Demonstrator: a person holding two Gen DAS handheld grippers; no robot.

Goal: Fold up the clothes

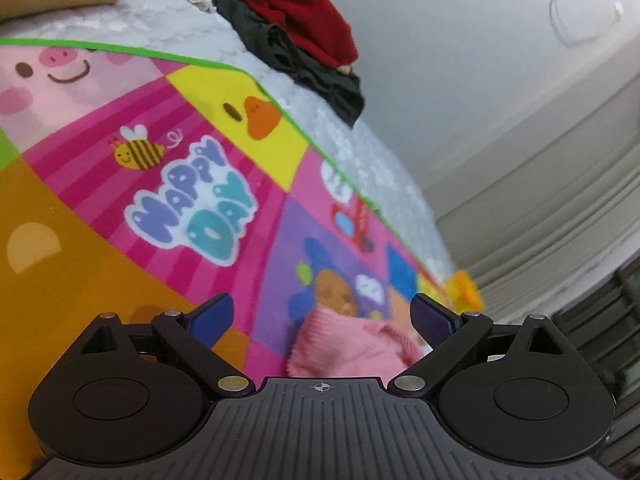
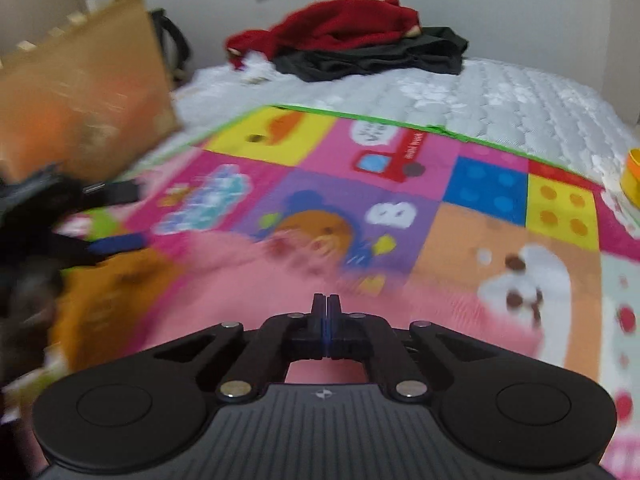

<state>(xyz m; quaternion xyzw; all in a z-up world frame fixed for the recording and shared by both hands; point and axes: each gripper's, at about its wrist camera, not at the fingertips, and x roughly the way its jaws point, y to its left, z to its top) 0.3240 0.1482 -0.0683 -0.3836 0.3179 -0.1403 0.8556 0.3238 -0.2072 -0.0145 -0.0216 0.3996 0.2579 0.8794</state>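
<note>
The left gripper (image 1: 322, 316) has its jaws spread wide, the blue pads (image 1: 212, 316) well apart with nothing pressed between them; seen from its own camera it hangs tilted over a bright cartoon play mat (image 1: 120, 220) that carries the words HAPPY DAY, a bee and a pig face; a pink knitted garment (image 1: 352, 348) lies crumpled on the mat just beyond the open jaws, nearer the right-hand pad, and touches neither pad.

The right gripper (image 2: 326, 308) has its jaws brought fully together, pad against pad; the pink knitted garment (image 2: 256, 288) spreads under and in front of them, badly blurred, so I cannot tell whether any of the knit is pinched between the pads; the left gripper (image 2: 116, 242) shows at the left edge of this view, blurred, above the garment's left side.

The play mat (image 2: 484, 184) lies on a white quilted mattress (image 2: 500, 100); at the far end of the mattress sits a heap of clothes, a red fleece garment (image 2: 340, 26) on top of a dark one (image 2: 376, 60); a cardboard box (image 2: 84, 92) stands on the left beside the mat; a yellow and orange object (image 2: 632, 176) sits at the mat's right edge, too cut off to name.
</note>
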